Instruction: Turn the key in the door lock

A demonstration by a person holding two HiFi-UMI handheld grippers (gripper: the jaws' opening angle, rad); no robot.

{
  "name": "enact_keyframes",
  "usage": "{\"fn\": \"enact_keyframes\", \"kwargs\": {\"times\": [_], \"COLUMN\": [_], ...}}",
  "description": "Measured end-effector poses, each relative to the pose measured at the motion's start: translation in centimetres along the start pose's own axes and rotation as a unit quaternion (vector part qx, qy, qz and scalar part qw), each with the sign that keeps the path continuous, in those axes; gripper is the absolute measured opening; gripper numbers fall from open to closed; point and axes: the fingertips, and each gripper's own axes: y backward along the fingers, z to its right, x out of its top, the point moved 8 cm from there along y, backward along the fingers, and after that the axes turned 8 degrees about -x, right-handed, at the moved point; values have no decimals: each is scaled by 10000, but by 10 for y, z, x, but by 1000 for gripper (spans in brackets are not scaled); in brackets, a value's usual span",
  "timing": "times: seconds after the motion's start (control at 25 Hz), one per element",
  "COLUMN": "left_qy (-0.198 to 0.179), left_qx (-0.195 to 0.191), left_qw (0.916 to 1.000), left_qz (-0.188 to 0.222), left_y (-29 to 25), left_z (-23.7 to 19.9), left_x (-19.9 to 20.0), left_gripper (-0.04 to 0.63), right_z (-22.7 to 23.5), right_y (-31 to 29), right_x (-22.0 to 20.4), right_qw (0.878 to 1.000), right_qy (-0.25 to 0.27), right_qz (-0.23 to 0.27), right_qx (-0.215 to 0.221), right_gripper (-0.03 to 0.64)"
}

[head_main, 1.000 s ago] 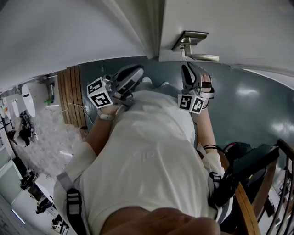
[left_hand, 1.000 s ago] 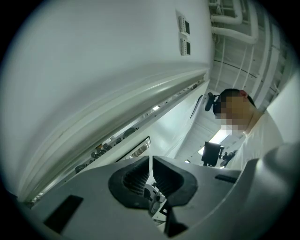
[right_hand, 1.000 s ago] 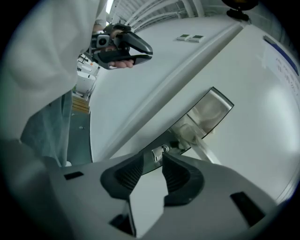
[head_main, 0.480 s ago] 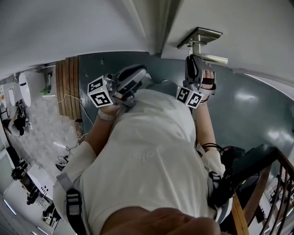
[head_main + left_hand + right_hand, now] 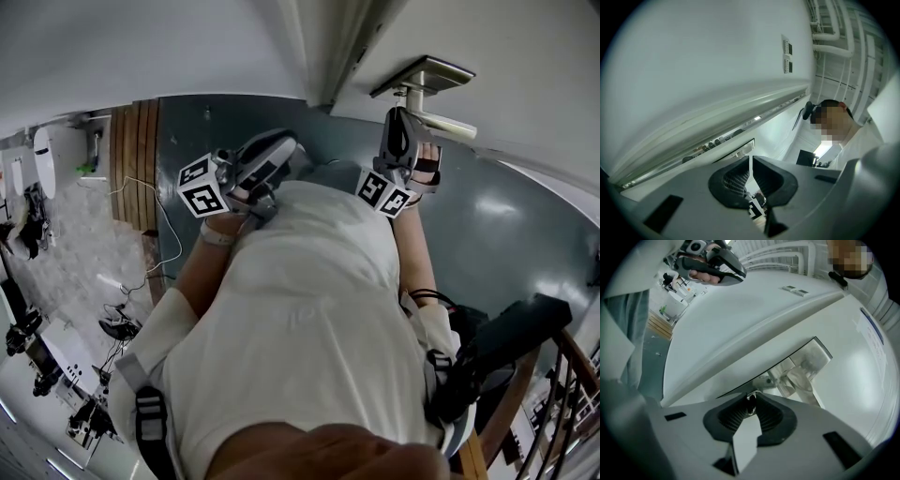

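Note:
The door handle (image 5: 441,98) with its metal plate sits on the white door at the upper right of the head view. Just under it is my right gripper (image 5: 398,120), pointing at the door. In the right gripper view the handle and plate (image 5: 806,366) lie close ahead. A small silver key (image 5: 751,401) shows between the pad tips of the right gripper (image 5: 751,407), whose jaws have just been closing and now pinch it. My left gripper (image 5: 277,148) hangs off to the left, away from the door. Its jaws (image 5: 750,176) are shut with nothing between them.
A wooden stair railing (image 5: 562,375) and a black bag (image 5: 506,337) are at the lower right. Wooden slats (image 5: 136,164) and a loose cable (image 5: 150,244) lie on the floor at the left. Another person (image 5: 836,124) stands beyond the left gripper.
My right gripper has moved up to the door, ending right under the handle. The left gripper has hardly shifted in the head view.

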Motion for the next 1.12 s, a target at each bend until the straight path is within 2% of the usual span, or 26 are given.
{"fn": "enact_keyframes", "kwargs": {"times": [0.2,0.32,0.48,0.56,0.68,0.88,1.0,1.12], "left_qy": [52,44,-48,-31,26,80,79,88], "left_qx": [68,110,228,286,301,306,306,309], "left_qw": [9999,9999,9997,9995,9995,9995,9995,9995], "left_qz": [132,49,99,104,68,0,-40,-73], "left_y": [9,9,15,18,18,16,16,15], "left_z": [1,3,5,5,4,4,4,4], "left_x": [-1,-3,0,0,-1,-1,0,-1], "left_gripper": [11,11,11,11,11,11,11,11], "right_z": [3,9,16,18,19,20,22,23], "right_y": [0,-1,-4,-5,-5,-4,-4,-5], "right_x": [2,2,1,-1,-5,-13,-16,-20], "right_qw": [9992,9935,9741,9586,9290,8944,8573,8099], "right_qy": [-387,-1128,-2245,-2828,-3674,-4423,-5091,-5800], "right_qz": [-24,-117,-112,-124,-228,-410,-481,-546], "right_qx": [-7,99,244,298,395,519,603,683], "right_gripper": [57,57,57,57,57,57,57,55]}}
